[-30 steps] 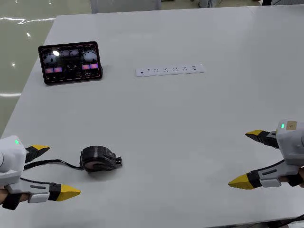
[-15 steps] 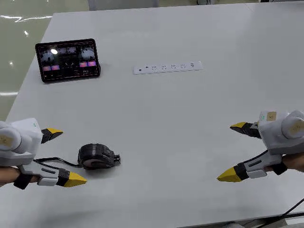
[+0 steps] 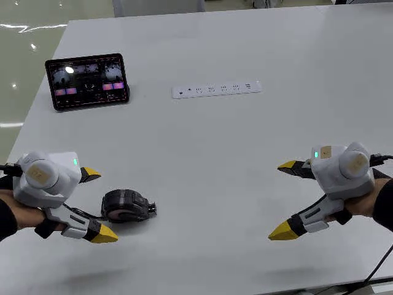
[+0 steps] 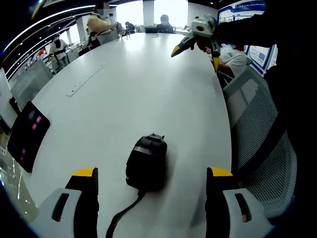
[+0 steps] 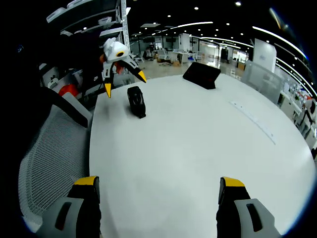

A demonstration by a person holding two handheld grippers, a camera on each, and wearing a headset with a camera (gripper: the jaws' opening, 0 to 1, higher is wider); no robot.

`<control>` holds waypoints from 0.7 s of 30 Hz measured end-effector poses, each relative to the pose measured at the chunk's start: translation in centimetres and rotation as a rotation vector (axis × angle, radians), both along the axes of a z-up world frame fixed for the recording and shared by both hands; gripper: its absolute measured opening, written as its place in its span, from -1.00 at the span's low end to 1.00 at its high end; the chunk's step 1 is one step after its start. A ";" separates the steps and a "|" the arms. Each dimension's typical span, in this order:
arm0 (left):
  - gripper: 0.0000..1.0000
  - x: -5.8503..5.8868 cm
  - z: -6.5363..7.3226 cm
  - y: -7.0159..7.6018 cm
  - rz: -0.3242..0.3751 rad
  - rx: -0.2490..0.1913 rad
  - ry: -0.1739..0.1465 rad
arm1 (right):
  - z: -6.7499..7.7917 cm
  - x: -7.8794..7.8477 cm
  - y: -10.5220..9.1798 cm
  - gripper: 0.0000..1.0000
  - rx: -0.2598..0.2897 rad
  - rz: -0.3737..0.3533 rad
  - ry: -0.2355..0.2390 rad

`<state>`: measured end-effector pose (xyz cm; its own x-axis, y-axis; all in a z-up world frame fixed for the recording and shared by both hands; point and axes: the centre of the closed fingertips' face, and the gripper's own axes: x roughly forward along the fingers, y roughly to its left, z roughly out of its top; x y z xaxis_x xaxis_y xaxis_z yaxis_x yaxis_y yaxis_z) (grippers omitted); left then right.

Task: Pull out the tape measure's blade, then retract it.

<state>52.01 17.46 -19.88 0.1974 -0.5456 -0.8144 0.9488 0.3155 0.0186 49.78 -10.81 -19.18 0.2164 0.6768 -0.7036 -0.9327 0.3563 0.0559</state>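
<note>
Tape measure (image 3: 127,205) on the white table (image 3: 215,141), just ahead of the left gripper (image 3: 98,204)

It lies in line with the gap between that gripper's wide-spread jaws, untouched, its black strap (image 3: 86,214) trailing back between them. The right gripper (image 3: 282,198) hovers well apart, equally wide and empty. A tablet (image 3: 87,80) and a power strip (image 3: 216,90) lie farther back.

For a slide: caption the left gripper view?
Open left gripper facing tape measure on white table; right gripper beyond.
</note>
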 end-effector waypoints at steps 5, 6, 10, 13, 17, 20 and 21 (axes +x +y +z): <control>0.67 0.3 -0.4 -0.5 -0.038 0.032 0.006 | 0.0 0.8 0.8 0.98 0.000 0.014 -0.009; 0.65 0.5 -0.4 -0.7 -0.047 0.037 0.005 | 0.0 0.9 1.0 0.98 -0.001 0.021 -0.010; 0.53 0.9 -0.6 -1.1 -0.068 0.051 0.011 | -0.2 1.3 1.7 0.98 0.001 0.035 -0.012; 0.46 0.9 -1.2 -1.4 -0.091 0.077 0.023 | -0.3 1.3 2.7 0.98 0.004 0.046 -0.010; 0.37 1.1 -1.9 -1.3 -0.116 0.122 0.025 | -0.7 1.6 3.6 0.98 0.006 0.060 -0.009; 0.31 1.1 -2.1 -1.7 -0.121 0.126 0.035 | -1.0 2.0 4.3 0.98 0.006 0.070 -0.012; 0.31 1.2 -2.1 -1.8 -0.122 0.126 0.038 | -1.1 2.1 4.6 0.98 0.008 0.073 -0.012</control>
<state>53.18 15.62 -22.00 0.1039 -0.4569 -0.8834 0.9806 0.1956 0.0142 51.88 -6.20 -20.32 0.1742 0.6967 -0.6959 -0.9569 0.2866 0.0474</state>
